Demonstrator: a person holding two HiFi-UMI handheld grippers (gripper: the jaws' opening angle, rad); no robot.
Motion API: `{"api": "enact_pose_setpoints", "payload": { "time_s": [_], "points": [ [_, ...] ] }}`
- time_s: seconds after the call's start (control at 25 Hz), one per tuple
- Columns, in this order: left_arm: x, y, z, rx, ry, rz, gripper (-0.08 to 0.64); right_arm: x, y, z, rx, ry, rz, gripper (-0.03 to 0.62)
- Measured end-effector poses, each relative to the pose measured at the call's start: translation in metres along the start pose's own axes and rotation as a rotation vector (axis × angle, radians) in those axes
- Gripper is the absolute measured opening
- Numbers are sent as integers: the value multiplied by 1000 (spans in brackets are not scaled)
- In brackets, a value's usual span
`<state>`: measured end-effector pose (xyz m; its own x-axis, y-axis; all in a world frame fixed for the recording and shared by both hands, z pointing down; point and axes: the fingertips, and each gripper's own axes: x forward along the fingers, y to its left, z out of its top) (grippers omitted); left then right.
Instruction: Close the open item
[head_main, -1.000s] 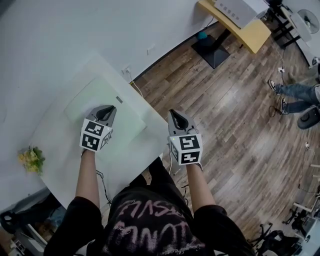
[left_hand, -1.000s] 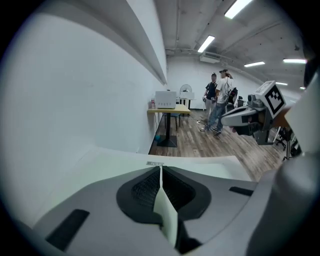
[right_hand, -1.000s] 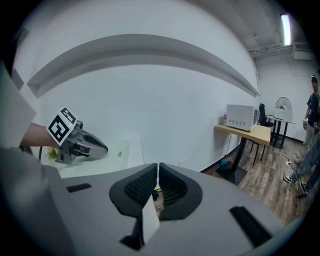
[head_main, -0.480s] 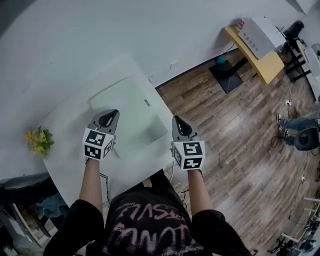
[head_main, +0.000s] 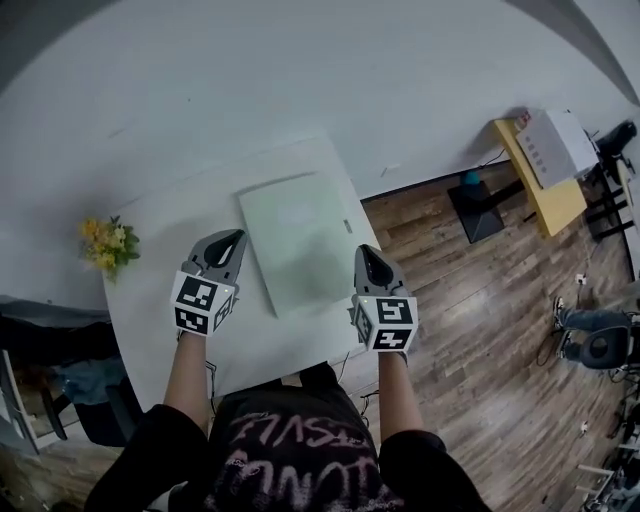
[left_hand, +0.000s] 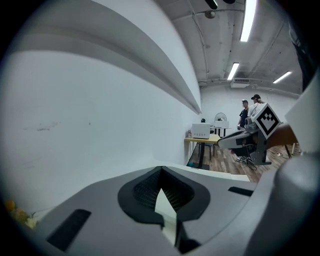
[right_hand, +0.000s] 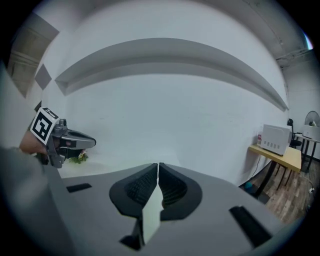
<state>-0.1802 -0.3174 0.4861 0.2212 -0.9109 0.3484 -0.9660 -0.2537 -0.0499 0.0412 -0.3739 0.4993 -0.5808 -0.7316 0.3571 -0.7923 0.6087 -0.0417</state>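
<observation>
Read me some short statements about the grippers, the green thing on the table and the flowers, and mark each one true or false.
1. The left gripper and the right gripper both have their jaws together with nothing between them. True.
2. The yellow flowers sit beside the right gripper. False: they are at the white table's left edge, beyond the left gripper.
3. The pale green flat item lies on the white table, ahead of and between the two grippers. True.
4. The right gripper is clamped on the pale green flat item. False: it holds nothing.
5. The floor is carpeted. False: it is wood planks.
</observation>
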Motion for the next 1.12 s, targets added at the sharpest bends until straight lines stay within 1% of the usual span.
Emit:
{"api": "enact_pose_setpoints", "payload": {
  "time_s": [0.28,0.48,0.6,0.92,1.12],
  "points": [
    [-55,41,6,-58,-68,98,14,11,46,28,-52,-30,52,26],
    [-82,62,12,-63,-103,149,15,15,68,40,-70,-48,66,26],
    [-94,72,23,-57,-136,176,14,19,76,50,-82,-65,79,26],
    [-120,79,44,-45,-196,248,14,21,84,69,-106,-99,122,25],
    [-129,75,52,-35,-213,275,14,18,83,82,-115,-129,137,25]
  ]
}}
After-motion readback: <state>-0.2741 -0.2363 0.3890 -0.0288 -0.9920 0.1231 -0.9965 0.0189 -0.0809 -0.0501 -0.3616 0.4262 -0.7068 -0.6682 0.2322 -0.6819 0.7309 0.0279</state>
